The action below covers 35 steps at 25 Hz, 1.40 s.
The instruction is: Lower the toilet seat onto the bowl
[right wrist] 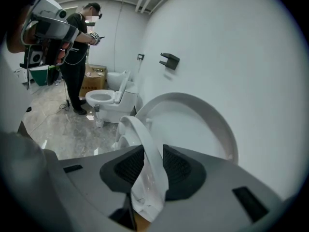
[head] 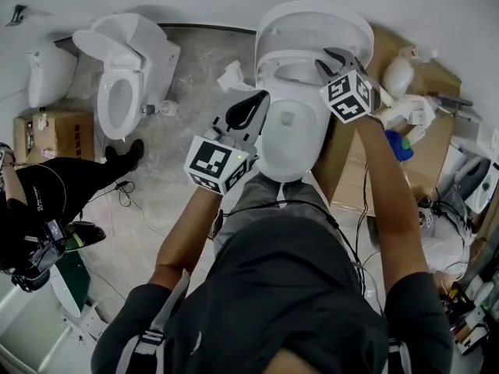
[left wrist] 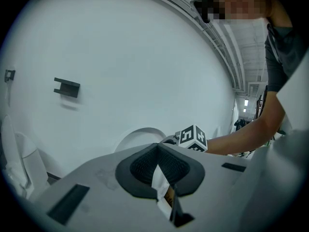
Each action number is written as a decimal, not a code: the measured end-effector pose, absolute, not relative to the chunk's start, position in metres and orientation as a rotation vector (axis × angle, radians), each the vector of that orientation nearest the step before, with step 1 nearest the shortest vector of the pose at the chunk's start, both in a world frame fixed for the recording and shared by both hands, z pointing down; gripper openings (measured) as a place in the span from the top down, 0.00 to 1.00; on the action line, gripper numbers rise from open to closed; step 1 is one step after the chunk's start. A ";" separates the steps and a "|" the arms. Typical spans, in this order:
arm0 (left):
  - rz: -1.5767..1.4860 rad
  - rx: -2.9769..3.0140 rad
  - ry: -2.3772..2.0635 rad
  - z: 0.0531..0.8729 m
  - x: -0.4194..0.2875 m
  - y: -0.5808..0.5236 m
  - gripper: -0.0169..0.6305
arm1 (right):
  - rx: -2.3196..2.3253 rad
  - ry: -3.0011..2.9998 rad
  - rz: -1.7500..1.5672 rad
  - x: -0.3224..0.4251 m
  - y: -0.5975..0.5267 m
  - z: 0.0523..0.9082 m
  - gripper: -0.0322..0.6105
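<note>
The white toilet's bowl (head: 290, 142) stands against the wall (right wrist: 231, 42), with its lid (head: 312, 22) upright and leaning back on that wall. The toilet seat (right wrist: 144, 146) is tilted partway between lid and bowl and is not yet down. The right tool (right wrist: 153, 152) is clamped on the seat's rim, with a pad on each face of the glossy plastic. The left tool (head: 248, 109) hovers just beside the bowl's left flank, its jaws together and holding nothing. The main risk, as I judge it, is a slip. The rim is smooth and curved and the bite looks shallow, so the seat could slide out as it swings on its hinge and slam onto the porcelain. A dropped seat might also strike the nearby left tool.
</note>
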State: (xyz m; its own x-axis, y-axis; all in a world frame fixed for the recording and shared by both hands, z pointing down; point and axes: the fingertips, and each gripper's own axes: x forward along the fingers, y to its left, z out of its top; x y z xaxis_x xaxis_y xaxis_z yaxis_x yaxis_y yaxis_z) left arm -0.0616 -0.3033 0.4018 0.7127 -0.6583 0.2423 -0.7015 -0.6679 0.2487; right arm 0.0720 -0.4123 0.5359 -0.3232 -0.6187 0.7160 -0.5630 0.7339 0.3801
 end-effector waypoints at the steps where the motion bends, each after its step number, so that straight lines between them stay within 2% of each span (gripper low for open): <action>1: 0.189 2.596 -1.064 0.403 -0.060 -0.302 0.97 | 0.892 -2.009 -0.076 0.072 -0.409 0.536 0.76; 14: 0.202 2.594 -1.088 0.407 -0.047 -0.292 0.97 | 0.807 -2.067 -0.052 0.068 -0.359 0.537 0.76; 35: 0.252 2.549 -1.179 0.420 -0.067 -0.256 0.97 | 0.571 -2.103 -0.029 0.042 -0.240 0.555 0.77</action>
State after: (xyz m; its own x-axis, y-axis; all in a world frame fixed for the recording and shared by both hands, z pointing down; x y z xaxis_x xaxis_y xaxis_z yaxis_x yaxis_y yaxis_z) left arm -0.0671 -0.2561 0.4201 0.6439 -0.7081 0.2897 -0.7647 -0.6080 0.2136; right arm 0.0423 -0.2400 0.5549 -0.4634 -0.4084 0.7864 -0.3863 0.8918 0.2355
